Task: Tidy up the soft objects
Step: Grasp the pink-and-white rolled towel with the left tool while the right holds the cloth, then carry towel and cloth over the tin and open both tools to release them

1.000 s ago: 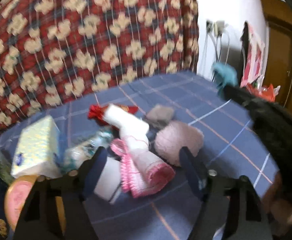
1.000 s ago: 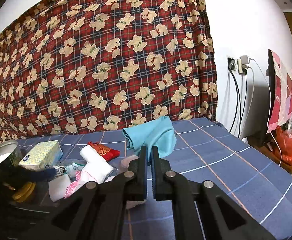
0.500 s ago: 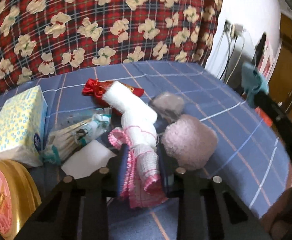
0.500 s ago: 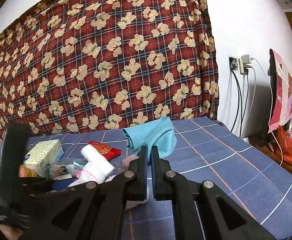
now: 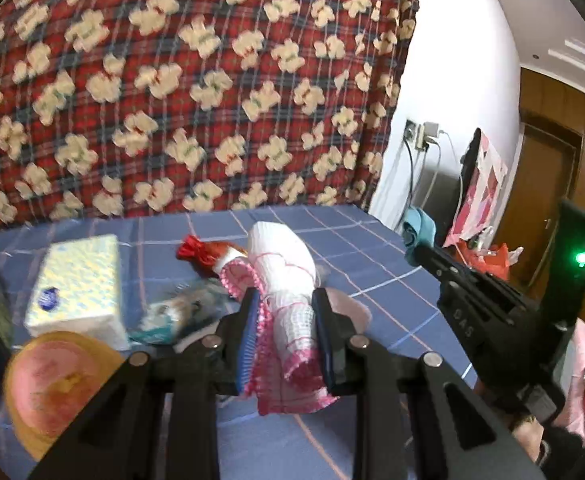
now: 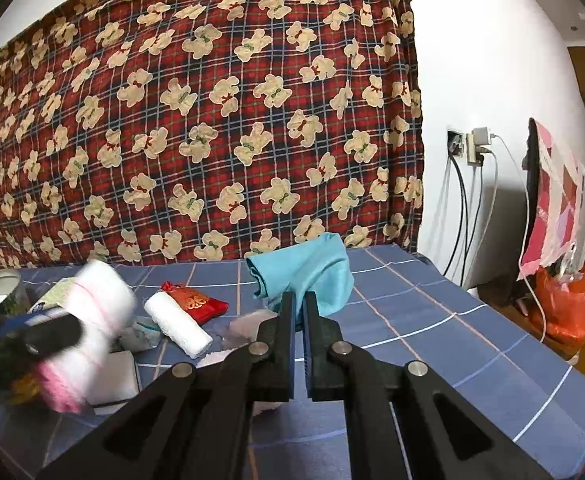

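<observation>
A rolled white cloth with pink trim (image 5: 288, 268) hangs above the blue checked bedcover (image 5: 372, 248), and my left gripper (image 5: 286, 300) is shut on its lower half. In the right wrist view the same roll (image 6: 96, 316) shows blurred at the left, with the left gripper (image 6: 52, 336) around it. My right gripper (image 6: 299, 300) is shut on a teal cloth (image 6: 308, 268), which bunches up above its fingertips. From the left wrist view the right gripper (image 5: 416, 254) holds that teal cloth (image 5: 418, 228) at the right.
On the bedcover lie a red pouch (image 6: 196, 302), a second white roll (image 6: 178, 324), a flat white pad (image 6: 116, 376), a tissue box (image 5: 76, 288), a crinkled packet (image 5: 176, 312), a round pink-and-orange lid (image 5: 56, 384) and a pale fluffy ball (image 5: 350, 310). A bear-print plaid cloth (image 6: 212, 120) stands behind.
My left gripper went from open to shut on the pink-trimmed roll, then lifted it off the pile. The right gripper and its teal cloth have stayed put.
</observation>
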Tool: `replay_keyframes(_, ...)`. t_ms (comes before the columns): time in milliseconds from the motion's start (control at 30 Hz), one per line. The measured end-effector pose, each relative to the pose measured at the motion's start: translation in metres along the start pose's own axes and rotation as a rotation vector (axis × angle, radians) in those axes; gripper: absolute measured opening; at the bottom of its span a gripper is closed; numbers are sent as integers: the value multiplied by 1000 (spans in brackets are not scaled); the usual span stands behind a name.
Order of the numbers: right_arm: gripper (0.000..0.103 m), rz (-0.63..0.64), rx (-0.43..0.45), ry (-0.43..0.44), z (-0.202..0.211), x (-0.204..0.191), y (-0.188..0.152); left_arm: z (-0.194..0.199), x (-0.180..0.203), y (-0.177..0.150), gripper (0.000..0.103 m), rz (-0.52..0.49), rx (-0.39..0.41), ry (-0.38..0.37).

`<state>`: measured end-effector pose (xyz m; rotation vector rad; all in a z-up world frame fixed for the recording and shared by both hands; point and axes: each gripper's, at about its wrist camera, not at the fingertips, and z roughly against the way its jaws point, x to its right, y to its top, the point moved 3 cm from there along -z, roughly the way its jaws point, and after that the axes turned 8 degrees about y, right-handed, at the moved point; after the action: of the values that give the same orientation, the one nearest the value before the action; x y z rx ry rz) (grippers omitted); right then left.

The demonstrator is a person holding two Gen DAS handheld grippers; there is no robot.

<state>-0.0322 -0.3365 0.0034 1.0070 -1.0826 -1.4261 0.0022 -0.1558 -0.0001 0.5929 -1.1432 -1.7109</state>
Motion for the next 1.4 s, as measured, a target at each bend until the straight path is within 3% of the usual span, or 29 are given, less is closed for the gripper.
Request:
replay_keyframes(233, 4, 15, 5, 50, 12, -34, 2, 17, -30, 3, 25, -2, 19, 78)
replay_keyframes(733, 4, 99, 31, 221, 21, -152, 20, 65, -127, 0, 25, 99, 66, 220)
replay_keyframes(1300, 4, 147, 4, 475, 6, -299, 19, 118, -266, -13, 25, 229, 98, 552)
replay_keyframes(1400, 4, 146, -7, 508, 1, -320, 20, 123, -282, -17, 25, 249, 93, 582)
